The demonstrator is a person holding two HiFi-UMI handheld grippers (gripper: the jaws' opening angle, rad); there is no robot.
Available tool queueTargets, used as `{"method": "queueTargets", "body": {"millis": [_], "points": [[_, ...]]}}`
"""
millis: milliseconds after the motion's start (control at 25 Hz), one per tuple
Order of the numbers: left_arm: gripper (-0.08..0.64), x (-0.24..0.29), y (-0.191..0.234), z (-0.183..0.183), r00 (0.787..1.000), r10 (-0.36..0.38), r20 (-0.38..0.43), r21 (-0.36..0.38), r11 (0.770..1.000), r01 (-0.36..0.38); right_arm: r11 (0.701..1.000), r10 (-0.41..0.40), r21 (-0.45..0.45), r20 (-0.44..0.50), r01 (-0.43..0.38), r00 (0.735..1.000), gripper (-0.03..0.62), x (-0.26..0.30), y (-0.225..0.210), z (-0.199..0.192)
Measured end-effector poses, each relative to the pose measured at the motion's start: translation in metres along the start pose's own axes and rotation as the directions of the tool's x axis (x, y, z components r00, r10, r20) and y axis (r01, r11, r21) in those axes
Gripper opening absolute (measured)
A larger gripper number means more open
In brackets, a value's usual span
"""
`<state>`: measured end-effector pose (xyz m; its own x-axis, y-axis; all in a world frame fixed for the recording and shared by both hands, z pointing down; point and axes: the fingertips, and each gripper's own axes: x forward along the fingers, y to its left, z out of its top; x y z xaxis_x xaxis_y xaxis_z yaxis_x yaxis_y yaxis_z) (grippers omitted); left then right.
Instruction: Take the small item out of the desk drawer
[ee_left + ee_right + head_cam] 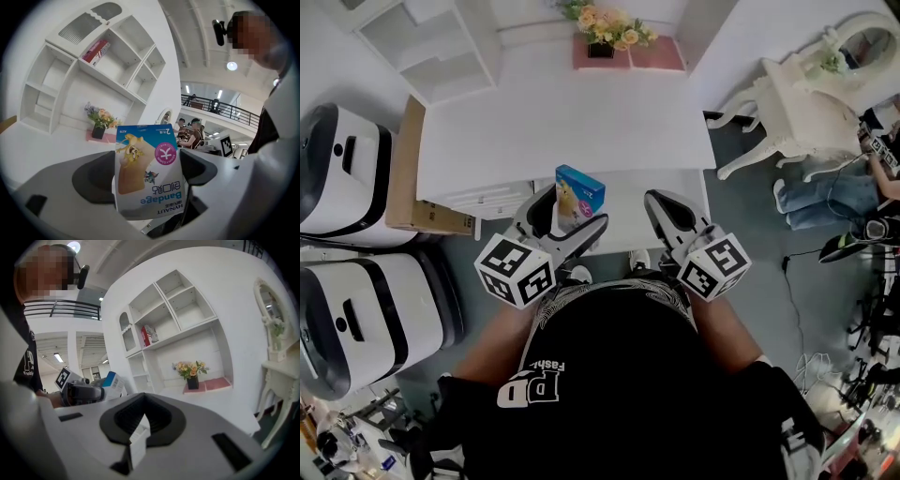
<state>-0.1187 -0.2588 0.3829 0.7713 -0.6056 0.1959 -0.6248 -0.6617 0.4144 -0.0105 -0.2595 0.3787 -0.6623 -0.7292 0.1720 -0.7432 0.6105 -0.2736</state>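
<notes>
A small blue and white bandage box [579, 192] stands upright between the jaws of my left gripper [567, 214], which is shut on it and held up close to my chest. In the left gripper view the box [147, 171] fills the middle, printed side to the camera. My right gripper [671, 212] hovers beside it to the right, jaws shut with nothing in them; its tips [139, 427] meet. From the right gripper view the left gripper [83, 393] and the box [112, 382] show at the left. The white desk drawer [623, 217] stands pulled out below both grippers.
The white desk [572, 112] carries a flower pot [605, 33] on a pink mat at its back edge. A white shelf unit [427, 42] rises at the back left. Two white machines [347, 178] and a cardboard box [412, 178] stand left. A white dressing table [806, 103] is right.
</notes>
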Motion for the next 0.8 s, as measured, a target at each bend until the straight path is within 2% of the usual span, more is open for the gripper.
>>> {"method": "queueTargets", "body": {"millis": [360,800], "points": [[0.425,-0.018,-0.005,0.000,0.999,-0.047,-0.004,0.037,0.998,0.047,0.999,-0.051,-0.016,0.008,0.051,0.999,0.008,-0.005,0.019,-0.001],[0.425,-0.024,-0.034,-0.007,0.999,0.003,0.053,0.047,0.999,-0.006,0.999,-0.003,-0.047,0.014,0.003,1.000,0.008,-0.027,0.016,0.006]]}}
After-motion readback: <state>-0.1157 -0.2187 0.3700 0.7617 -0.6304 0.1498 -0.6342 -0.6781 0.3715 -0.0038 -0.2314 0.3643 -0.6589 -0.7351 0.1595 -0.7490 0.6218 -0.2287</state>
